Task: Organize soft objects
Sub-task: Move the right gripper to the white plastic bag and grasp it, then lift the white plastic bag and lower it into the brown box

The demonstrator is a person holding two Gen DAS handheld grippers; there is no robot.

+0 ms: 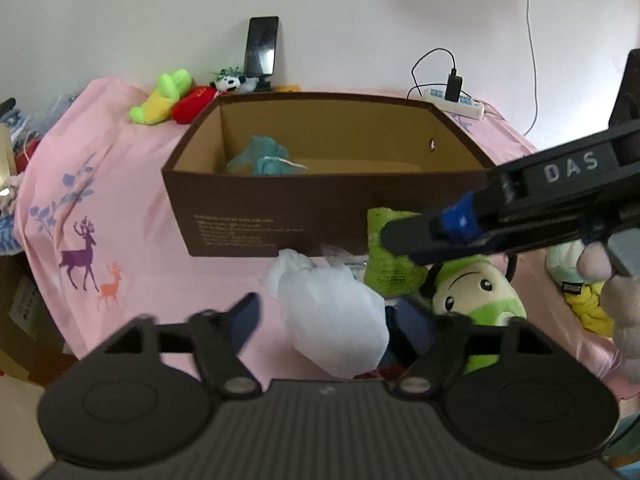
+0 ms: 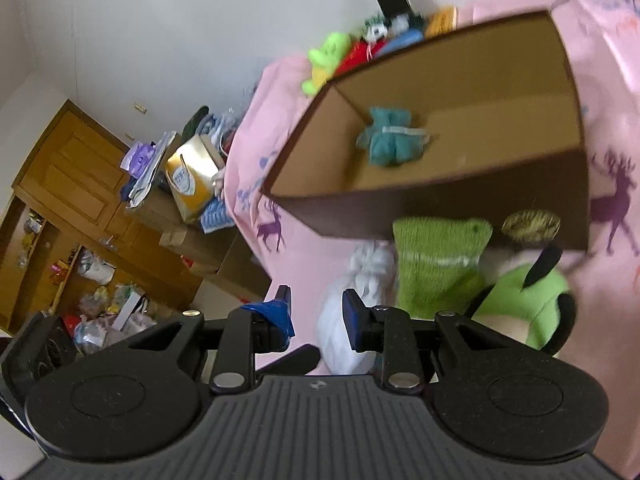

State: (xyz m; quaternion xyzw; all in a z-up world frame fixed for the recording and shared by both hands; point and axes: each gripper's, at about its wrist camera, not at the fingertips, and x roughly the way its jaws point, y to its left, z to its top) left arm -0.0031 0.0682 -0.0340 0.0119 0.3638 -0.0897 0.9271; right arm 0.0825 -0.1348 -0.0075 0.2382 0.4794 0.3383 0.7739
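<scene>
Wide-open left gripper (image 1: 332, 320) straddling white plastic bag (image 1: 332, 320) near desk's front edge, pads clear; right gripper (image 2: 316, 312) narrowly parted, empty, beside brown box (image 1: 280, 204).

Black left gripper (image 1: 332, 316) with blue-padded fingers (image 1: 245, 316), ribbed housing, round discs, silver screws.

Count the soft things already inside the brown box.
1: a teal cloth bundle lies on the floor of the brown box, near its left end. The front wall hides part of the floor, so more may be hidden.
</scene>
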